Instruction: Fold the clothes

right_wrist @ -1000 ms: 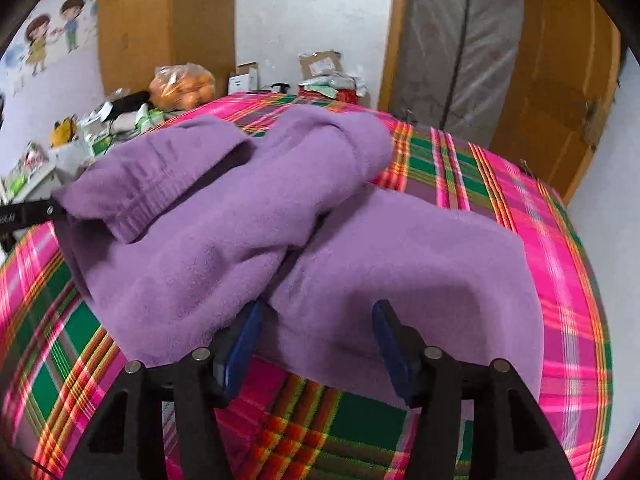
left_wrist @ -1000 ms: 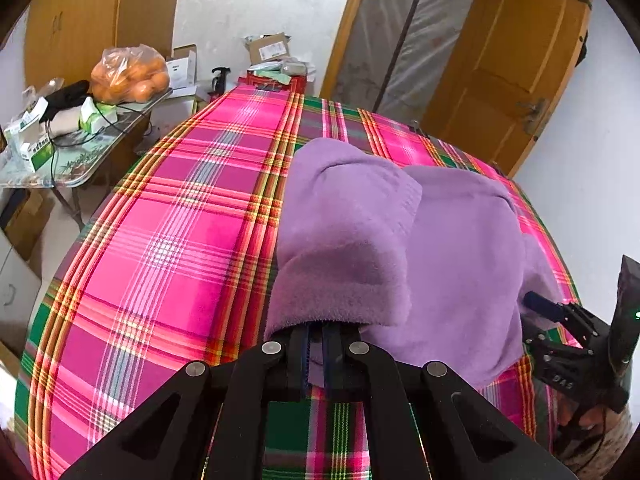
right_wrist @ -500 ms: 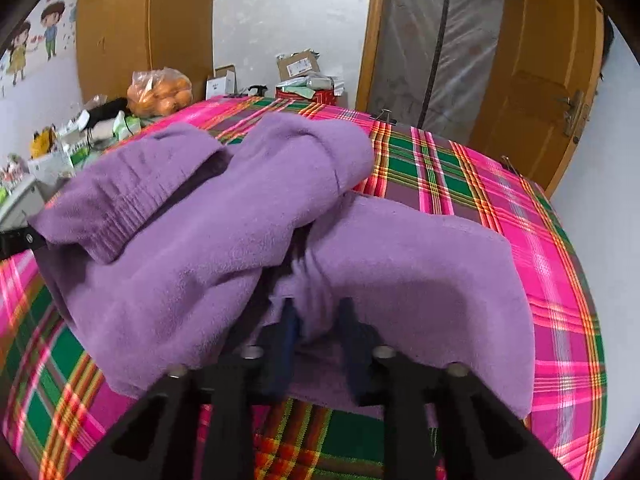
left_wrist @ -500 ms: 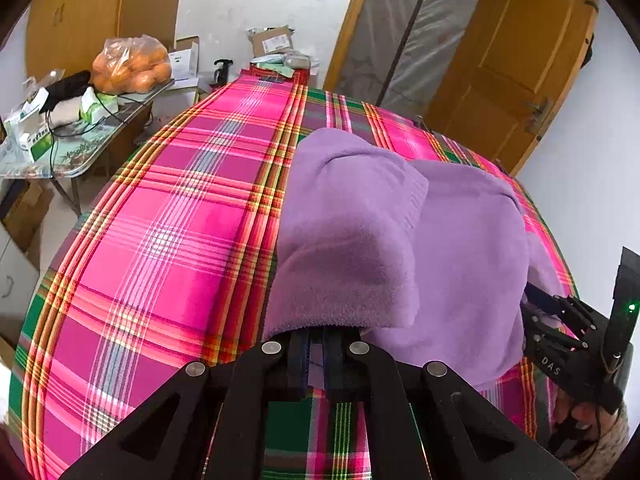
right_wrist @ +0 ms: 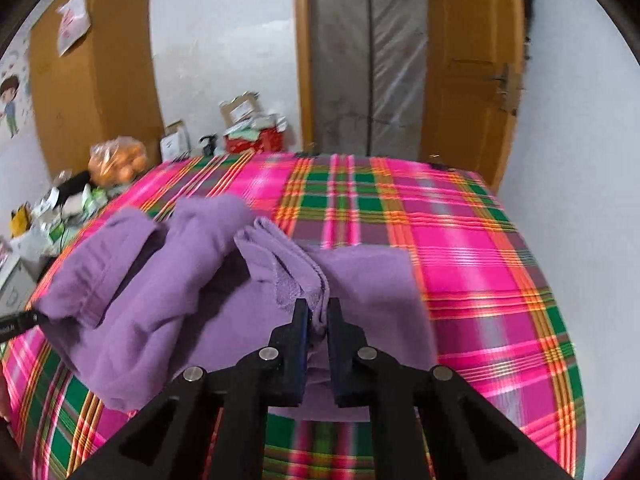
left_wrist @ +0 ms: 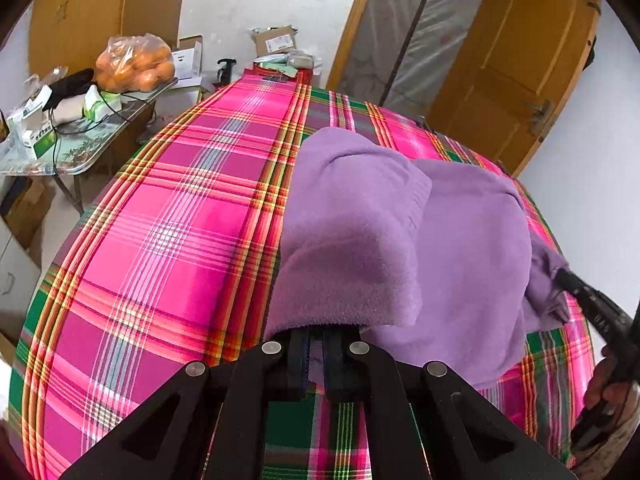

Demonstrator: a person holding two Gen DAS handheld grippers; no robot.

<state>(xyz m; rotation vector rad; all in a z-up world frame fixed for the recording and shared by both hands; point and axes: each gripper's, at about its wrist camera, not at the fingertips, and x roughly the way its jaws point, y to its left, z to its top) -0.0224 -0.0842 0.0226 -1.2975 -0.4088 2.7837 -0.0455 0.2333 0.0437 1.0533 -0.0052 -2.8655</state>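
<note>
Purple fleece garment (left_wrist: 460, 248), folded over itself in thick layers, lies on a bed spread with a pink, green and orange plaid cover (left_wrist: 168, 240), toward the cover's near right part in the left wrist view. Left gripper (left_wrist: 316, 354): jaws pressed together on the garment's near edge, which drapes over the fingertips. Right gripper (right_wrist: 318, 320): jaws have just been closing and now pinch a bunched fold of the garment, raised off the cover at the garment's right side. Beyond the garment, past the cover's far left corner: cluttered bench (left_wrist: 72, 148) bearing a bag of oranges (left_wrist: 134, 65) and small boxes. Behind the bed: wooden door (left_wrist: 516, 60).
</note>
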